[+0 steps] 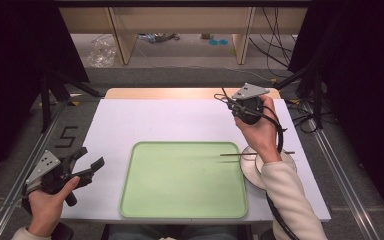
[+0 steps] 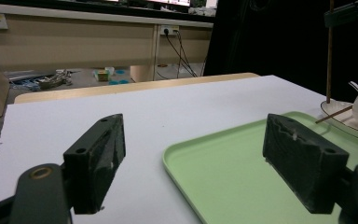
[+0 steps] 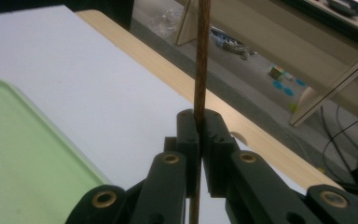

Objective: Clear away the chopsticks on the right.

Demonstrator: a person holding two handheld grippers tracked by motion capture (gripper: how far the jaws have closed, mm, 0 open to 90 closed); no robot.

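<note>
The right gripper (image 3: 199,140) is clamping a thin brown chopstick (image 3: 201,56) between fully closed jaws, lifted above the white plate (image 1: 250,172), presumably for transfer to the green tray (image 1: 180,200) lying to its left. A second chopstick (image 1: 232,154) is resting across the plate rim. The left gripper (image 2: 200,158) is waiting wide open and empty, the tray edge lying between its jaws.

A thin brown wooden chopstick (image 3: 201,56) is standing upright, pinched between closed black jaws. A second thin brown wooden chopstick (image 1: 252,154) is lying level, its tip reaching over the right rim of the pale green rounded-rectangle plastic tray (image 1: 180,210), its other end resting across the round white ceramic plate (image 1: 250,172) just beside the tray.
</note>
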